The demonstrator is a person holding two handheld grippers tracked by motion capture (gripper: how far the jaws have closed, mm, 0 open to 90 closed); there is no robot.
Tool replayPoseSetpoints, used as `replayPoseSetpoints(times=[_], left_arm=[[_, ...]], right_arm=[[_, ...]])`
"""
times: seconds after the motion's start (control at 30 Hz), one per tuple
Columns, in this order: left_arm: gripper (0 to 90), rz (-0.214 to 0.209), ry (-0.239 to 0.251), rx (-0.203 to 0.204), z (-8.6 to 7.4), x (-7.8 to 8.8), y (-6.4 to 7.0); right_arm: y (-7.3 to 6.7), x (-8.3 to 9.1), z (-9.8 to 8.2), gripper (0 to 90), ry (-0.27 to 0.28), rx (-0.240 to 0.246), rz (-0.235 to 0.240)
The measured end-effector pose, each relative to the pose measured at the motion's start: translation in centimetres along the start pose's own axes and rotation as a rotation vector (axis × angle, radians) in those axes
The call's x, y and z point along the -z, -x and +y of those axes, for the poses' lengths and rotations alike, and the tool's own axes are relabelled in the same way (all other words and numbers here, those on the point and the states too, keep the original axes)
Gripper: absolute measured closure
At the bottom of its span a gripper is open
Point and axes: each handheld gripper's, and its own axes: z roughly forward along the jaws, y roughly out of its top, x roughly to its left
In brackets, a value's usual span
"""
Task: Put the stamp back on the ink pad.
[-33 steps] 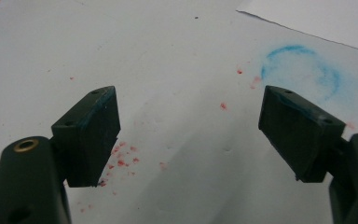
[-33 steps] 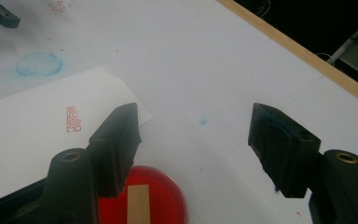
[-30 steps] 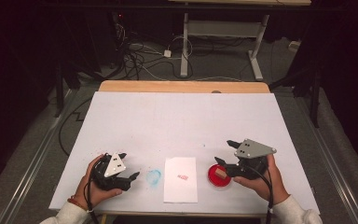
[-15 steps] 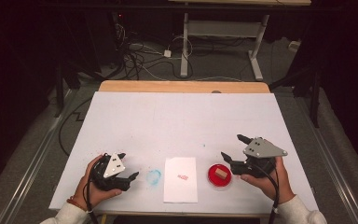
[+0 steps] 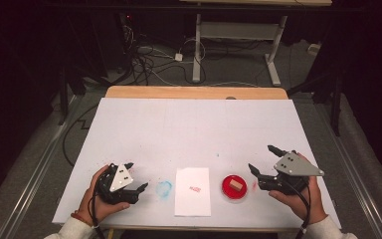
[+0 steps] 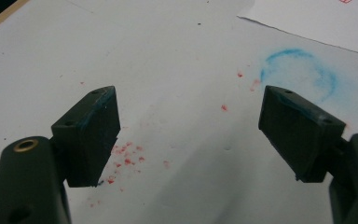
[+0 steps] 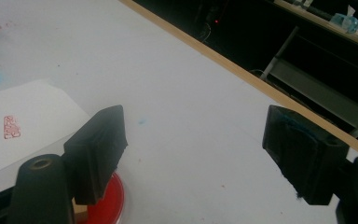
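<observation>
Jaws of right gripper (image 5: 264, 159) just opened wide, empty, beside red dish (image 5: 234, 186); left gripper (image 5: 136, 178) wide near table's front edge (image 5: 199, 227).

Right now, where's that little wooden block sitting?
In the high view the wooden block sits in the red dish near the table's front edge, between the stamped paper and the open right gripper.

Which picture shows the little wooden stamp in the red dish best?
The high view: the stamp sits whole in the red dish, seen from above. The right gripper view shows a sliver of the dish, mostly hidden behind a jaw. The left gripper view looks at stained table instead.
</observation>
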Motion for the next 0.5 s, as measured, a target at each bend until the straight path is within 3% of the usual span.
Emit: replayPoseSetpoints(times=[0.5], left_arm=[[19.5,0.001,0.004,0.0,0.1,0.0,0.1]], right_arm=[[0.6,1.2,-2.2,21.7,-0.007,-0.014,-0.028]])
